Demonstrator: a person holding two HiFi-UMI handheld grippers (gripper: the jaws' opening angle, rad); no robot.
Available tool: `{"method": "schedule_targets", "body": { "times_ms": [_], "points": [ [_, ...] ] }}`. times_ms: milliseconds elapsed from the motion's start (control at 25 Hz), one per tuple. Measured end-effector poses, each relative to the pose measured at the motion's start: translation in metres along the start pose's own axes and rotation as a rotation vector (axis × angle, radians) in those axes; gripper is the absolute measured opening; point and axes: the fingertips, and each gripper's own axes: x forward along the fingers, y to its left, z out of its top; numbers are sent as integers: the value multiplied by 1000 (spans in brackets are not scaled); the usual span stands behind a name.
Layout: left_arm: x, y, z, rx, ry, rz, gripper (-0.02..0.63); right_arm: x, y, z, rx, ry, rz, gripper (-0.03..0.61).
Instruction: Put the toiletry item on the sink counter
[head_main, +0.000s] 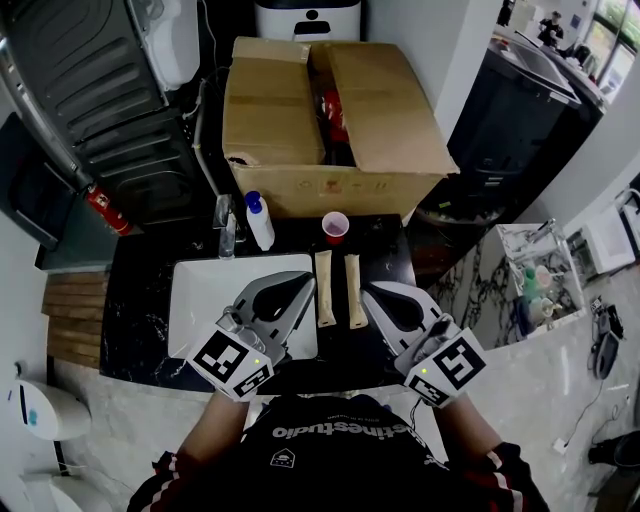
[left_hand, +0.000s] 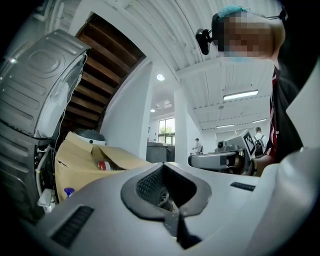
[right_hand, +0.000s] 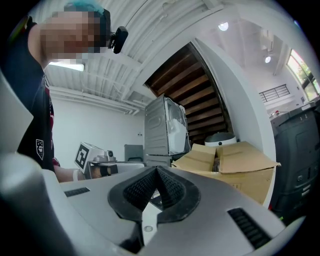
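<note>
Two beige tubes (head_main: 324, 288) (head_main: 356, 290) lie side by side on the black sink counter (head_main: 140, 300), just right of the white basin (head_main: 200, 290). A white bottle with a blue cap (head_main: 259, 220) stands by the faucet (head_main: 226, 225), and a red cup (head_main: 335, 227) stands behind the tubes. My left gripper (head_main: 298, 284) hovers over the basin's right edge, left of the tubes, shut and empty. On the tubes' other side my right gripper (head_main: 376, 294) is also shut and empty. Each gripper view, left (left_hand: 170, 172) and right (right_hand: 157, 172), looks upward along closed jaws.
An open cardboard box (head_main: 330, 120) with a red item (head_main: 333, 115) inside stands behind the counter. A grey appliance (head_main: 100, 90) is at the left, a dark machine (head_main: 520, 110) at the right. A wire rack with bottles (head_main: 535, 280) stands at the counter's right.
</note>
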Motion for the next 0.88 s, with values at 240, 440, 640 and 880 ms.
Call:
{"method": "schedule_targets", "body": {
  "times_ms": [240,440,640,880],
  "points": [
    [0,-3,1,29,4,-2,12,0,0,0,1,0,-3,37],
    [-1,-2,-1,3,1,-2,13,0,-1,-1,2,2,-9,37],
    [-1,-2,-2,10,10,1,13,-1,-2,-1,5,4,-18,37],
    [1,-3,-2,13,15,3,12,-4,-8,-1,18,-9,-48,37]
  ]
}}
